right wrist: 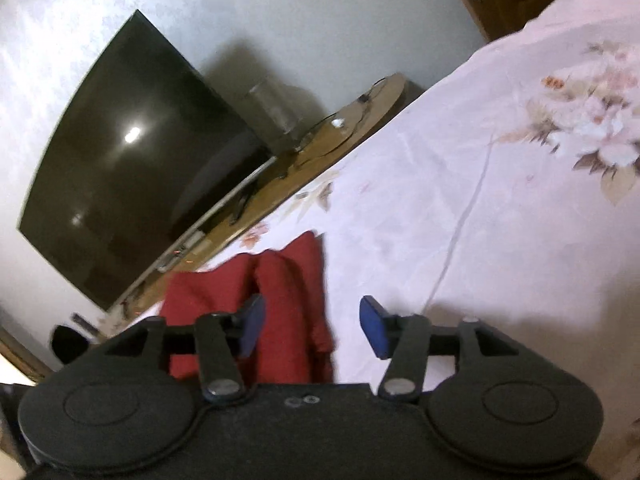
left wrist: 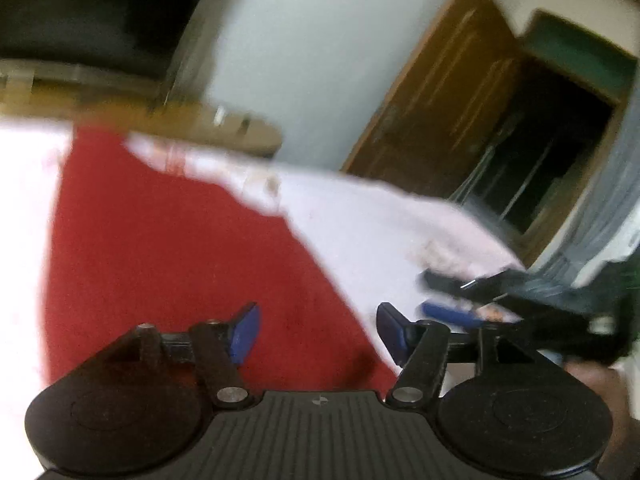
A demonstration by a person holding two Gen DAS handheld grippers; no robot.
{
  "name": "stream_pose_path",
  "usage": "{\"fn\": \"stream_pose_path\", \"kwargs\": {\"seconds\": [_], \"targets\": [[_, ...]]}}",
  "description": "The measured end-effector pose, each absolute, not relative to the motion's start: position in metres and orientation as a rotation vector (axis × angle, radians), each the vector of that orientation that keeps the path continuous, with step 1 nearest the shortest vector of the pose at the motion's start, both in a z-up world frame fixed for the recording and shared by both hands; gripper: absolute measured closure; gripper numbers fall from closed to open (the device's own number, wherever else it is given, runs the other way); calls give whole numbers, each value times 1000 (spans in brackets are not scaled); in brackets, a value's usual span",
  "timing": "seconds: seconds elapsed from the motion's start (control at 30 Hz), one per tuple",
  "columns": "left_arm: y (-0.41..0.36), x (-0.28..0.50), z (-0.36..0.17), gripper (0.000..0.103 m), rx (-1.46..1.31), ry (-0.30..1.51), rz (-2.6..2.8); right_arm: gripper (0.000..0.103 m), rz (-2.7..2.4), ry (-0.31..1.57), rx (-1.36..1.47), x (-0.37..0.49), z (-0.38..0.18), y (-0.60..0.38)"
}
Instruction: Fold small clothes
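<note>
Both pairs of jaws stand parted with nothing between the pads. Risk now: a careless regrab could pinch the white floral bedsheet along with the cloth, or drag the fold askew. The soft red fabric garment lies just ahead of and under the left gripper. For the right gripper, it sits bunched ahead, toward the left pad.

The cloth is plain deep red, lying on a white sheet printed with pale pink and beige flowers with brown leaves. Both the left gripper and the right gripper are black with blue pads. The television is black, the door brown wood, the wall pale grey-white.
</note>
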State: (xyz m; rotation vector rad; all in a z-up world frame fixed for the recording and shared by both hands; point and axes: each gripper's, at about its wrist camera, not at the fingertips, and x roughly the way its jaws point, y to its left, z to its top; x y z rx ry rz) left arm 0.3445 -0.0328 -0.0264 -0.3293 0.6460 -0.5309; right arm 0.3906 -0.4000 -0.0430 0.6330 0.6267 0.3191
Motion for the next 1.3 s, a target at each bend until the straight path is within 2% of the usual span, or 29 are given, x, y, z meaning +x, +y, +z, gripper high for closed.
{"fn": "stream_pose_path", "kwargs": {"seconds": [0.13,0.37,0.5,0.67,0.73,0.8,0.9,0.97,1.0,1.03,1.1,1.3], "targets": [[18,345,-13,40,-368,602,-401,48,451,673,699,402,-51,-380],[79,350,-49,40,-441,727,-203,45,565,802,726,439,-67,-340],[77,348,-50,40,-436,741,-198,47,560,884,670,459,-74,-328],[77,360,-63,40,-469,770,-196,53,644,859,617,465,-65,-307],[76,361,-67,32,-459,780,-195,56,600,868,601,470,-68,-307],[78,366,-73,29,-463,796,-187,56,594,869,635,472,-72,-310],[82,367,-81,27,-508,803,-189,52,626,884,649,473,-74,-306],[81,366,-81,27,-499,796,-193,56,658,889,630,475,-74,-301],[79,367,-80,33,-489,794,-194,71,669,889,612,476,-73,-298],[77,366,-77,49,-483,787,-216,86,665,884,584,476,-70,-295],[69,367,-67,63,-463,772,-246,89,649,849,517,472,-63,-292],[39,368,-37,63,-359,713,-262,90,645,615,377,440,-10,-298]]}}
